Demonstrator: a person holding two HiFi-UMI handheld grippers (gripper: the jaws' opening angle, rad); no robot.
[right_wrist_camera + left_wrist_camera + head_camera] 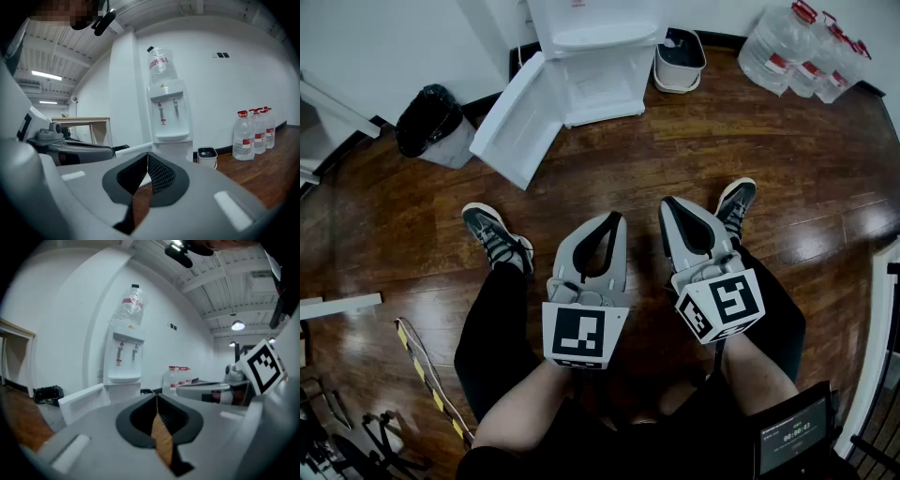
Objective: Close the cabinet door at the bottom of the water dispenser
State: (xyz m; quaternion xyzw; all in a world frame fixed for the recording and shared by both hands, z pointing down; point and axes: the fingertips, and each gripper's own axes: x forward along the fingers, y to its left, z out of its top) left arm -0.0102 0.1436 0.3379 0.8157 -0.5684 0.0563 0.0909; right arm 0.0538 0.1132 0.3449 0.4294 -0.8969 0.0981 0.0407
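While I held both grippers low over my knees, the left gripper (613, 218) and the right gripper (668, 202) each had their jaws pressed together with nothing between them; both pointed across the wooden floor (675, 159) toward the water dispenser (595, 37), which stood against the white wall (412, 37) well ahead of them. Its cabinet door (517, 122) hung wide open, swung out ahead and to the left of my left gripper, well apart from it, its free edge resting low near the boards. Left of that door, near but not touching it, sat a bin lined with a black bag (431, 122); a small white bin with a dark lid (680, 58) stood just beside the dispenser, ahead of my right gripper; a cluster of red-capped water bottles (802, 47) stood farther ahead and to the right. My shoes (494, 234) lay on either side of the jaws; a yellow-and-black strap (427, 375) trailed on the floor behind and left of my left gripper. Between both grippers and the door's edge the boards lay bare.
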